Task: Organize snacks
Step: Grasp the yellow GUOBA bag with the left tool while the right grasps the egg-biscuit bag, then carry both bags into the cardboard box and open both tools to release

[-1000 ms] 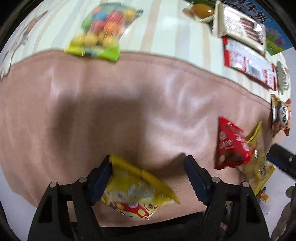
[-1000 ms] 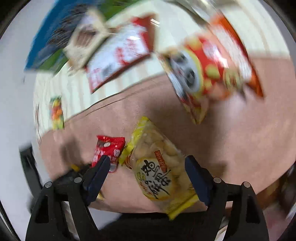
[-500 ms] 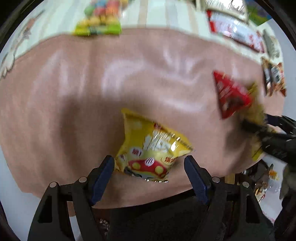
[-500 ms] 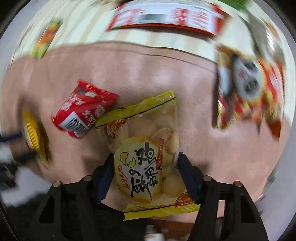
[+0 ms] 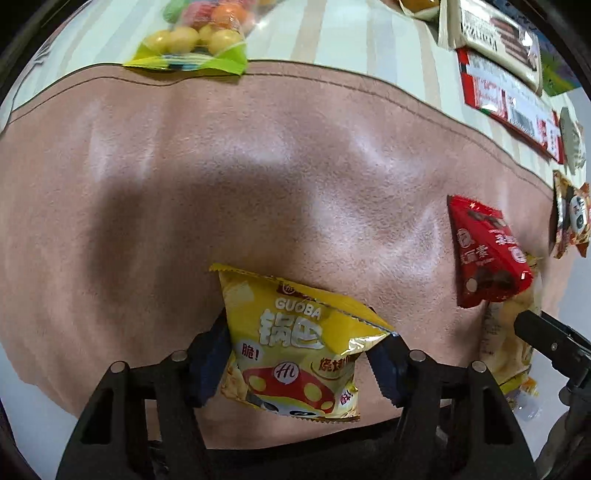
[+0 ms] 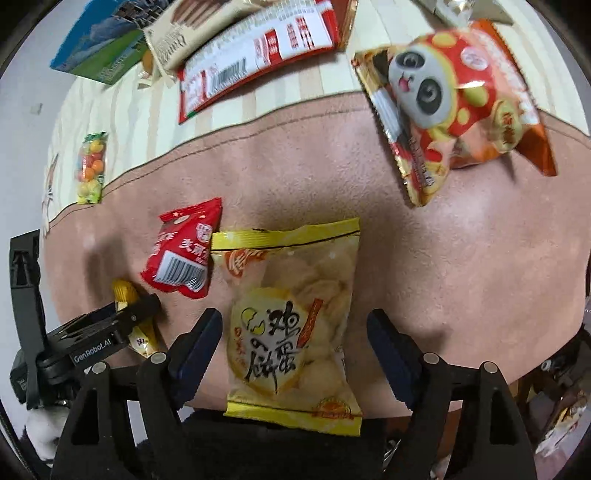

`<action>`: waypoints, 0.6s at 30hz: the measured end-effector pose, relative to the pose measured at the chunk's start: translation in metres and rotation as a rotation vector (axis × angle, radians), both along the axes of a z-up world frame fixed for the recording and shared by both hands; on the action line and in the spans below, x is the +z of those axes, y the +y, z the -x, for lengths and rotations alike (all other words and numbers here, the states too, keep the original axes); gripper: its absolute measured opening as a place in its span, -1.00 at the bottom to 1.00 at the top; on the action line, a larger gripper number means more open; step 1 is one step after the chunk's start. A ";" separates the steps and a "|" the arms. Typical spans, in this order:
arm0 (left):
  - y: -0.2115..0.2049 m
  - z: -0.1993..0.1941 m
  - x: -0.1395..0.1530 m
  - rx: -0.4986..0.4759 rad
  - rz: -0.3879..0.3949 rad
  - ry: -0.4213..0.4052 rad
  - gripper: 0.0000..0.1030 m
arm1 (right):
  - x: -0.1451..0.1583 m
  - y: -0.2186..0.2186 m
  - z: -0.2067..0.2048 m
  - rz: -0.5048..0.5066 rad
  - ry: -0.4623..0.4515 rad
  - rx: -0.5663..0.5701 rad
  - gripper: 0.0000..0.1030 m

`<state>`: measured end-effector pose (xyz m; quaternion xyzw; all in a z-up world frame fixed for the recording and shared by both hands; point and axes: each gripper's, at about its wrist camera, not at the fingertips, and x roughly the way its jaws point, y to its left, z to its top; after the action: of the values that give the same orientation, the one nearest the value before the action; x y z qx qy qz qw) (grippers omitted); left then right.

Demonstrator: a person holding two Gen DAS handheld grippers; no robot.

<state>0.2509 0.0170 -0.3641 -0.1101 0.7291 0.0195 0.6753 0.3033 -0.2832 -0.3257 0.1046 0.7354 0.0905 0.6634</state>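
My left gripper (image 5: 301, 354) is shut on a yellow Guoba snack bag (image 5: 295, 343), its fingers pressing both sides; the bag sits tilted over the pink mat (image 5: 221, 184). My right gripper (image 6: 295, 347) is open, its fingers apart on either side of a yellow egg-cracker bag (image 6: 291, 317) that lies flat on the mat (image 6: 443, 258), not touching it. A red snack bag (image 6: 183, 254) lies just left of that bag, also seen in the left wrist view (image 5: 484, 254). The left gripper shows at the left of the right wrist view (image 6: 110, 328).
A panda snack bag (image 6: 450, 99) lies at the mat's far right edge. On the striped cloth (image 6: 295, 81) beyond lie a long red-white pack (image 6: 255, 55), a beige wafer pack (image 6: 184, 33), a blue-green box (image 6: 99, 55) and a candy bag (image 5: 199, 40).
My left gripper has closed onto the Guoba bag, which was loose between open fingers. My right gripper has opened wider around the egg-cracker bag and swung its view.
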 end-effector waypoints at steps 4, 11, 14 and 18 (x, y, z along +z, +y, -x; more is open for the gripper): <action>-0.001 0.000 -0.001 -0.002 -0.003 -0.003 0.25 | -0.015 0.027 0.012 0.041 0.005 0.006 0.51; 0.006 0.014 0.002 0.017 -0.004 -0.031 -0.06 | -0.003 0.032 0.018 0.085 -0.054 -0.019 0.01; 0.011 0.015 0.015 0.018 0.005 -0.045 -0.09 | 0.007 0.032 0.020 0.061 -0.065 -0.038 -0.04; 0.015 0.011 0.040 0.014 0.019 -0.073 -0.14 | 0.029 0.005 0.021 0.035 -0.082 -0.058 -0.06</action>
<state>0.2402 0.0318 -0.3239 -0.1224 0.7032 0.0133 0.7002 0.2820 -0.2785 -0.2965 0.1105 0.7058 0.0626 0.6970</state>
